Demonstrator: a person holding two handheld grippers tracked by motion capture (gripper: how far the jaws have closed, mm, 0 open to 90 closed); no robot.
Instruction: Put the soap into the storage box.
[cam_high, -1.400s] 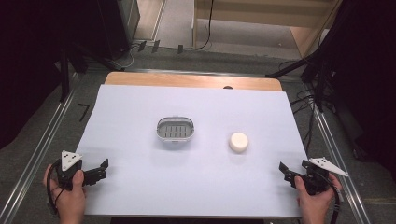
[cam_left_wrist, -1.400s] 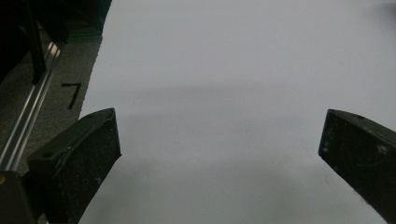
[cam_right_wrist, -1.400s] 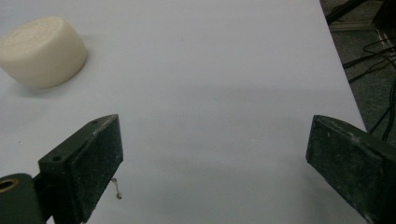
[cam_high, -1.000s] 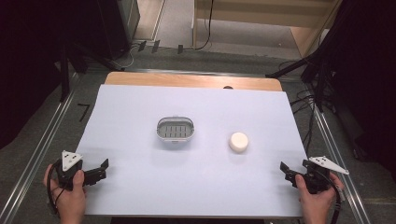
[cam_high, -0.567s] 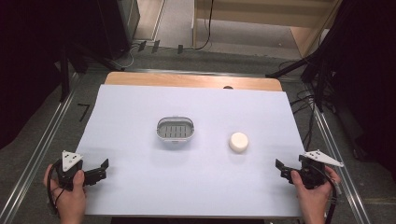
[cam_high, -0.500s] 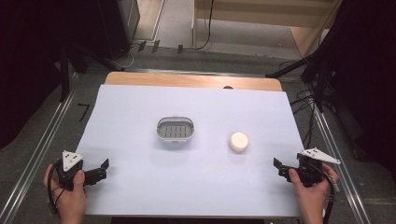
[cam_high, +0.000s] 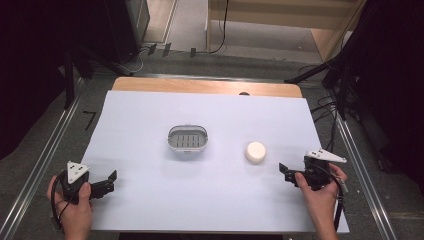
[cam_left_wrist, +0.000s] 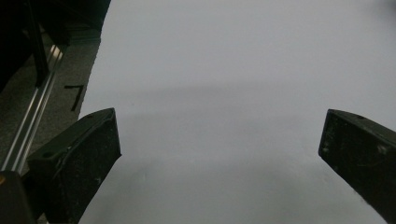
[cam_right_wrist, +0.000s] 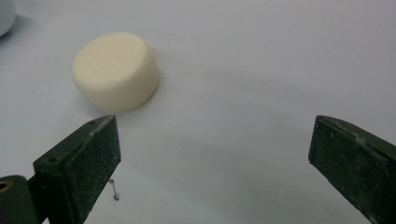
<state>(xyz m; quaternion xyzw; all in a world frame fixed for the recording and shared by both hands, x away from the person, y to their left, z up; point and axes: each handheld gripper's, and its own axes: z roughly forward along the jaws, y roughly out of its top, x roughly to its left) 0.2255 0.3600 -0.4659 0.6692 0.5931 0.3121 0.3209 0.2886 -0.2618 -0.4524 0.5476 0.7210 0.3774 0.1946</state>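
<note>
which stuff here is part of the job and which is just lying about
In the job:
round cream soap bar, apart from the jaws
right gripper, open, pointed near it
slotted soap dish

Lying about:
left gripper, open over bare white table
floor cables

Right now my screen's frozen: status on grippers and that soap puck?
Right gripper jaws just opened, empty, nearing soap puck. Left gripper open, empty. Path clear.

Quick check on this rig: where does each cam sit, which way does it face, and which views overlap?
High view: above the person's side, looking forward and down on the white table; both hands, left gripper and right gripper enter from the bottom.
Left gripper view: rides the left gripper, facing bare tabletop; its two fingers stand open.
Right gripper view: rides the right gripper, fingers open, facing the cream round block.
Shared: high and right gripper views both show the block.
</note>
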